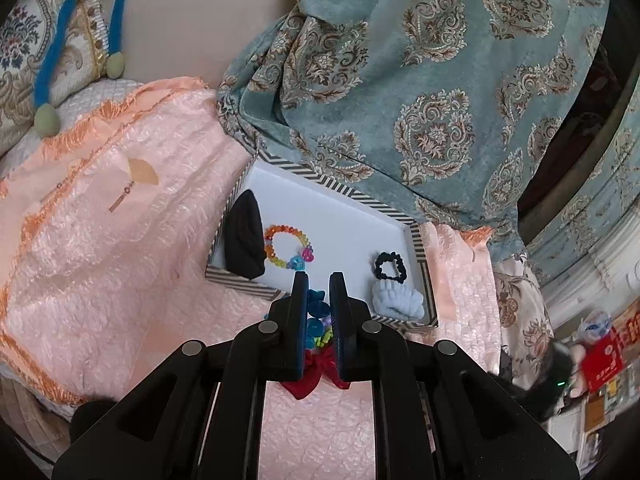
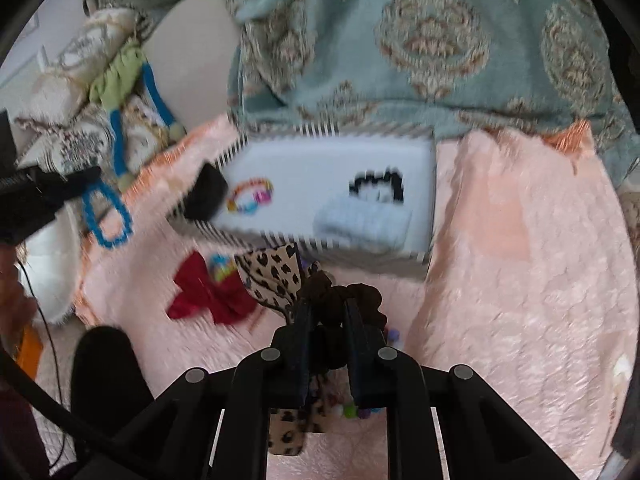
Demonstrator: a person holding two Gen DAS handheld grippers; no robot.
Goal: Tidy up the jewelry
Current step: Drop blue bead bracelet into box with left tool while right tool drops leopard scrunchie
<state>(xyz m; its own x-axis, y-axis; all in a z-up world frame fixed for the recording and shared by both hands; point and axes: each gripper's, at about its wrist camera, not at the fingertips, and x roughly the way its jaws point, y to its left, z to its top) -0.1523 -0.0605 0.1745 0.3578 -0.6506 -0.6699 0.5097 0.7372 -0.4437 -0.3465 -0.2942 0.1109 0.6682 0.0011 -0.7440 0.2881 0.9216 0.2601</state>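
A white box with a striped rim [image 1: 324, 184] [image 2: 336, 130] lies on a pink bedspread. It holds a black pouch [image 1: 244, 236] [image 2: 206, 196], a colourful bead bracelet [image 1: 286, 246] [image 2: 250, 196], a black scrunchie [image 1: 390, 266] [image 2: 378, 188] and a pale blue scrunchie [image 1: 398, 298] [image 2: 362, 220]. My left gripper [image 1: 319, 284] is shut on a bead bracelet with blue beads [image 1: 316, 312], just in front of the box. A red bow [image 1: 316, 372] [image 2: 204, 296] lies below it. My right gripper [image 2: 328, 308] is shut on a dark scrunchie with a leopard-print bow [image 2: 276, 276]. The right view is blurred.
A teal patterned curtain [image 1: 420, 80] [image 2: 400, 40] hangs over the box's far side. Pillows and a blue-and-green soft toy [image 1: 60, 40] [image 2: 120, 120] lie at the left. Small loose beads [image 2: 360, 412] lie under the right gripper. The pink bedspread [image 1: 120, 260] [image 2: 520, 260] surrounds the box.
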